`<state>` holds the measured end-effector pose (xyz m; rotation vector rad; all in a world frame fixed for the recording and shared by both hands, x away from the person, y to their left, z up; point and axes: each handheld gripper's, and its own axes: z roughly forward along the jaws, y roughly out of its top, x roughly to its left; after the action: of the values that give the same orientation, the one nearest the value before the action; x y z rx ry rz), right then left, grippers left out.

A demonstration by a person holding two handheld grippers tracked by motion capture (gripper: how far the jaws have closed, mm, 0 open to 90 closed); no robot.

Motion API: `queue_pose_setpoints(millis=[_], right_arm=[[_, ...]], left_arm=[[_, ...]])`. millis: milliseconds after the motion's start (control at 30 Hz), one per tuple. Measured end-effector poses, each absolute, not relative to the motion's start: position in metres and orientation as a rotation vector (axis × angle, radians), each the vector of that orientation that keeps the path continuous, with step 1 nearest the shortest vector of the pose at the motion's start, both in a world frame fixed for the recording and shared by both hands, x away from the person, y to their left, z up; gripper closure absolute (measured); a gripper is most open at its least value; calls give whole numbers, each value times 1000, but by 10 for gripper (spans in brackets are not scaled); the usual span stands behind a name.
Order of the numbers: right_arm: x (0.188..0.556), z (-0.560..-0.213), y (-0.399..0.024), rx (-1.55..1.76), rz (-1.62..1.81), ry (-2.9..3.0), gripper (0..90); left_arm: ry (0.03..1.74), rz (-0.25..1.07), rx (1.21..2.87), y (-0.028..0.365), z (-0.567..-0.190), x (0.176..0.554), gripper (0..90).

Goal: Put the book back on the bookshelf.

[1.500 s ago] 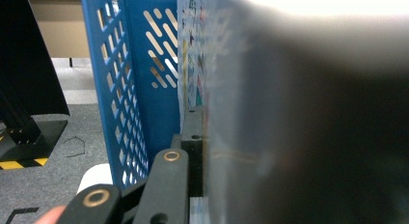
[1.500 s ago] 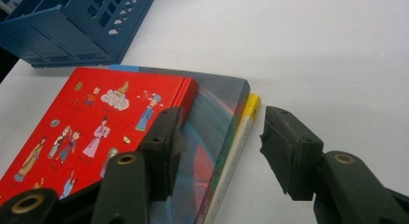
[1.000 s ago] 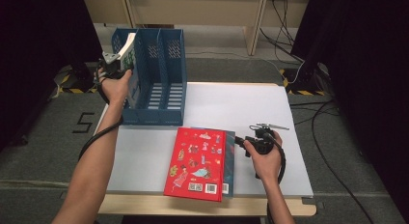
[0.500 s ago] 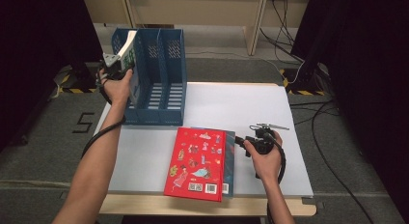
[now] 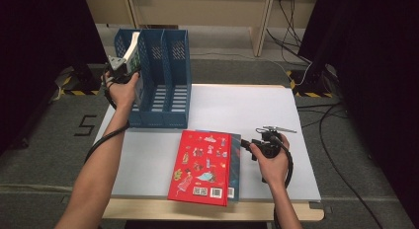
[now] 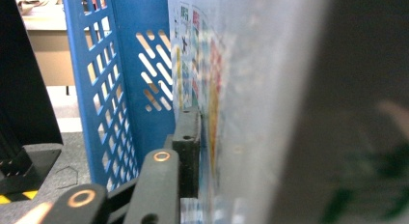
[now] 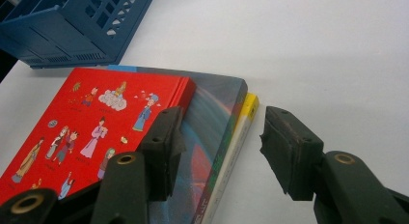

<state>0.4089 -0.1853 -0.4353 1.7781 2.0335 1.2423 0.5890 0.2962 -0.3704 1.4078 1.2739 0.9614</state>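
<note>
The blue file rack has a book in its leftmost slot, left hand-held gripper loosening around it, right hand-held gripper apart.

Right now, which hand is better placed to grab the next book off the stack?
Right. The right tool sits open at the edge of the book stack, jaws level with the red book. The left tool is up at the blue file rack, its jaws just opening around a book there.

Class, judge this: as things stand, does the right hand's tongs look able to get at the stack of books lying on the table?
Probably yes: the right tongs stand open right beside the stack of books, with nothing between them.
</note>
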Motion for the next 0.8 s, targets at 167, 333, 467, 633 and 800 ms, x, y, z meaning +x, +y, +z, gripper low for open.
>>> queue_pose_setpoints(millis=[167,333,467,633,800], right_arm=[[409,-435,-184,1783,1239,2036,492],[409,-436,-183,1778,1236,2044,492],[408,-437,-180,1772,1236,2049,492],[408,-435,-180,1770,1237,2050,492],[407,-435,-179,1766,1238,2051,492]], left_arm=[[1292,929,1410,299,-372,584,589],[1295,931,1396,298,-374,578,479],[1303,942,1396,299,-374,575,424],[1299,942,1404,301,-371,572,401],[1301,942,1411,301,-370,568,391]])
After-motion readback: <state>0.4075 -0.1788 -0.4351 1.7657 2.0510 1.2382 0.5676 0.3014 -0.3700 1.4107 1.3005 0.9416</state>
